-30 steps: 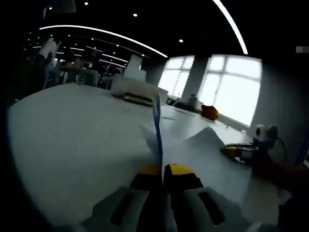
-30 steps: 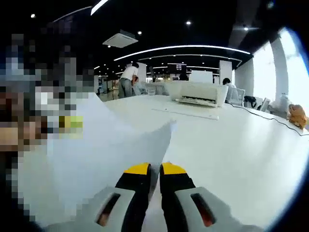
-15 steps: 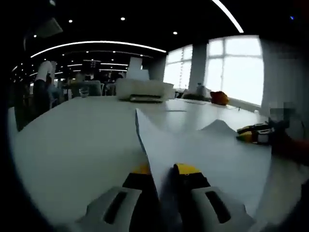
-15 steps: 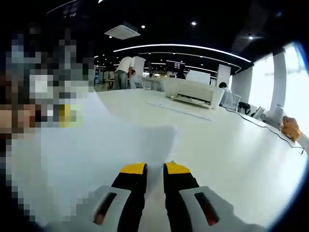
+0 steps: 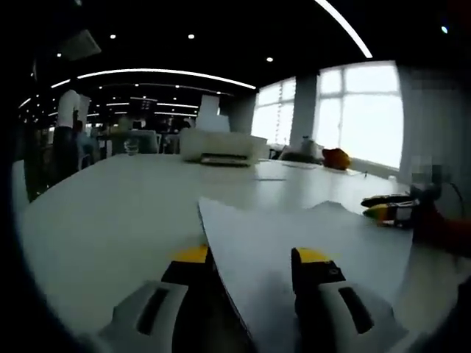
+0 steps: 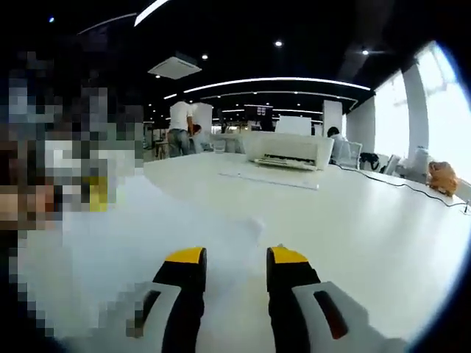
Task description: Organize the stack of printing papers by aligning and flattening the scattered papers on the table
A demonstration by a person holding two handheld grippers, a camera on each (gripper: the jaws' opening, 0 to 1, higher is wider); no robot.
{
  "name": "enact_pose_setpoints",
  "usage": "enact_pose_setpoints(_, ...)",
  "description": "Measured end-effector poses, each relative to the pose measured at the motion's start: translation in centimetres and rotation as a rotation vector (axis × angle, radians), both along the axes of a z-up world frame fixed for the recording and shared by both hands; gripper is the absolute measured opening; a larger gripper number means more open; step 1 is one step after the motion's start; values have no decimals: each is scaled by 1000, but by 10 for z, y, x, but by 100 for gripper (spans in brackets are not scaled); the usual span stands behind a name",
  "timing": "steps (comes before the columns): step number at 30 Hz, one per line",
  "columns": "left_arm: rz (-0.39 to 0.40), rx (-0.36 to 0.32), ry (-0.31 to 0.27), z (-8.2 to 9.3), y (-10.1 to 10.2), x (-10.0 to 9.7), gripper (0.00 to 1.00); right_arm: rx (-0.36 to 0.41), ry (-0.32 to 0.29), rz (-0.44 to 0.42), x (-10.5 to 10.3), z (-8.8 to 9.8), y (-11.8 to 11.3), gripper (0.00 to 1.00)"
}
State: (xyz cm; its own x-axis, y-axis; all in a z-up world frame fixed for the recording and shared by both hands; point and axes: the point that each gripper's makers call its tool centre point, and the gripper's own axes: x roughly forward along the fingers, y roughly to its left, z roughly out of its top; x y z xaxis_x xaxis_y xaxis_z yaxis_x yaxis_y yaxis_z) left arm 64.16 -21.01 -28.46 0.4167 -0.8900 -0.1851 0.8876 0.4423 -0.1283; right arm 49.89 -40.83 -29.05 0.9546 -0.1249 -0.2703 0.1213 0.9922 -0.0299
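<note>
1. Left gripper has its jaws spread wide, paper stack lying between them on the table; right gripper is spread too.
2. Paper's light and floppy, probably slides easily, so grab the edges.
3. Printer sits far back.

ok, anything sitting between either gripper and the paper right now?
Nothing visible. In the left gripper view the paper runs in between the spread jaws of the left gripper. In the right gripper view the same sheets reach the open jaws of the right gripper. The printer sits far back on the table.
</note>
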Motion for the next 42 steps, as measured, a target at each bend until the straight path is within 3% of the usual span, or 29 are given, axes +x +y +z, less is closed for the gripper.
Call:
enact_pose_setpoints(6, -7, -80, -36, 16, 2, -3, 67, 8, -21, 2, 0, 4, 0, 38)
enact_pose_setpoints(9, -33, -78, -35, 15, -1, -8, 72, -36, -50, -70, -1, 10, -14, 66)
enact_pose_setpoints(10, -37, -80, -44, 16, -1, -9, 74, -30, -57, -75, -2, 11, -16, 71)
enact_pose_setpoints(14, -39, -104, -79, 23, 4, -11, 81, 2, -91, -84, -4, 15, -20, 76)
enact_pose_setpoints(18, 10, -144, -121, 33, 10, -2, 94, 4, -117, -48, -4, 18, -12, 90)
enact_pose_setpoints(19, 13, -140, -134, 33, 10, -2, 96, -12, -120, -32, -5, 19, -11, 90)
enact_pose_setpoints(22, 6, -123, -146, 31, 10, -2, 97, 50, -124, -5, -10, 18, -6, 90)
enact_pose_setpoints(26, -9, -116, -157, 31, 12, -7, 97, 73, -120, 7, -19, 18, -3, 90)
enact_pose_setpoints(29, 42, -91, -184, 33, 22, -1, 97, 34, -151, 25, -27, 27, 0, 90)
enact_pose_setpoints(33, 60, -126, -182, 40, 32, -1, 97, 63, -181, 38, -38, 32, 0, 90)
enact_pose_setpoints(37, 42, -165, -164, 46, 46, -13, 97, 49, -301, 36, -55, 52, 1, 90)
enact_pose_setpoints(42, 62, -141, -178, 46, 61, -24, 97, 60, -267, 59, -69, 47, 13, 90)
